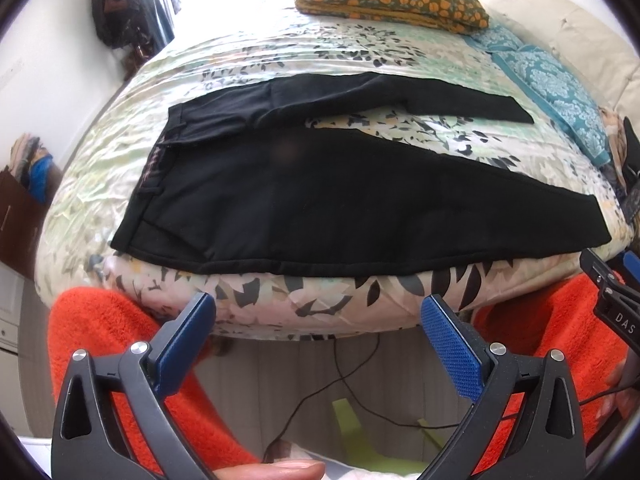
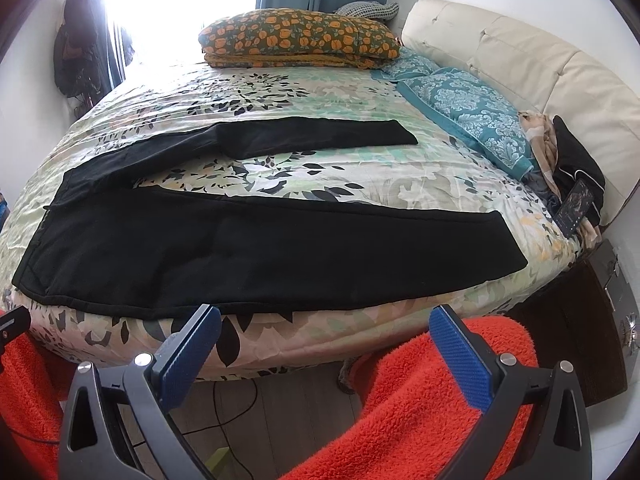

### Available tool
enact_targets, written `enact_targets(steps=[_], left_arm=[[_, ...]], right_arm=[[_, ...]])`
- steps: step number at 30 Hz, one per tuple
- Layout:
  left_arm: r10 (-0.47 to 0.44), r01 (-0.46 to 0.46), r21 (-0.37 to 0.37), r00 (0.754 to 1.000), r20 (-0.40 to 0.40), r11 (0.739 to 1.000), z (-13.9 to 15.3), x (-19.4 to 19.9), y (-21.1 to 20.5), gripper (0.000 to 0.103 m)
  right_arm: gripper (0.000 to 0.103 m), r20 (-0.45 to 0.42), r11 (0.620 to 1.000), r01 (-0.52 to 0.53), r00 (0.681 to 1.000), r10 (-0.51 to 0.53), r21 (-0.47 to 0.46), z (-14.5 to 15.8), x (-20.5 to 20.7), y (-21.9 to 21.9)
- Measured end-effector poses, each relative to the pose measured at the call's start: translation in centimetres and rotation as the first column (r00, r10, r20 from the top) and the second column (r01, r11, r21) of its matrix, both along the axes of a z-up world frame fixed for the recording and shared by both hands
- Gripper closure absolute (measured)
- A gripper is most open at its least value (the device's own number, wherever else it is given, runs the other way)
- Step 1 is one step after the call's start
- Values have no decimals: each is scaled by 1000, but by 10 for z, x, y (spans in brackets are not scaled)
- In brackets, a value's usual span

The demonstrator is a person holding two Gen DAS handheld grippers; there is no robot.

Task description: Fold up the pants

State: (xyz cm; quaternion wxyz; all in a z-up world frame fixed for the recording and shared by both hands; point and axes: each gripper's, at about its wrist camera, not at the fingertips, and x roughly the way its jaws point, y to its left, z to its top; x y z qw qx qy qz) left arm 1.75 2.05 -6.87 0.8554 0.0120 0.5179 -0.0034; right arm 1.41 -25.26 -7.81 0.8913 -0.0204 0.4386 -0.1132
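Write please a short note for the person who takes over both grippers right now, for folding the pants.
Left gripper: open, empty, held short of the bed's near edge.
Right gripper: open, empty, also short of the edge.
Black pants: flat on the bed, waistband to the left, legs spread in a V toward the right, near leg along the near edge.
Done: pants laid out; no fold yet.
Left: bring one leg over the other, then fold lengthwise.

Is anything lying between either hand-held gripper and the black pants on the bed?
Nothing visible. The pants lie spread flat, legs apart, along the near edge of the bed. The left hand-held gripper and right hand-held gripper are both open just short of that edge, with only bedspread between.
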Motion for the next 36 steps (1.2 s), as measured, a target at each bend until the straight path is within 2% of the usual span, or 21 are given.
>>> enact_targets(steps=[10,14,17,20,25,27,29,31,34,36], left_arm=[[22,-21,33,999,-41,999,-22,21,5,1],[44,-41,76,999,-32,996,-34,41,9,1],[72,-70,119,997,-10,990,-45,65,17,1],[118,-118,124,993,2,985,-59,99,32,1],[174,-178,137,984,39,974,-83,160,51,1],[188,-195,148,980,58,970,-96,185,55,1],[215,-221,163,975,56,962,-112,209,60,1],[231,-236,152,972,50,960,-128,226,62,1],[227,-236,141,971,81,961,-145,232,62,0],[242,-254,116,964,112,960,-148,227,62,0]], right_arm=[[0,-38,1000,20,999,-20,-17,-13,15,-6],[0,-54,1000,21,998,-21,3,-22,25,-10],[0,-79,998,-4,997,9,60,-32,39,-12],[0,-98,995,-34,994,43,93,-43,59,-16],[0,-120,990,-5,993,22,143,-62,98,-31],[0,-118,979,-8,992,33,205,-68,113,-41],[0,-105,946,-12,993,49,325,-74,133,-61],[0,-71,914,8,997,23,405,-76,161,-95],[0,10,888,40,999,-51,458,-77,216,-164],[0,29,868,84,993,-112,490,-83,259,-217]])
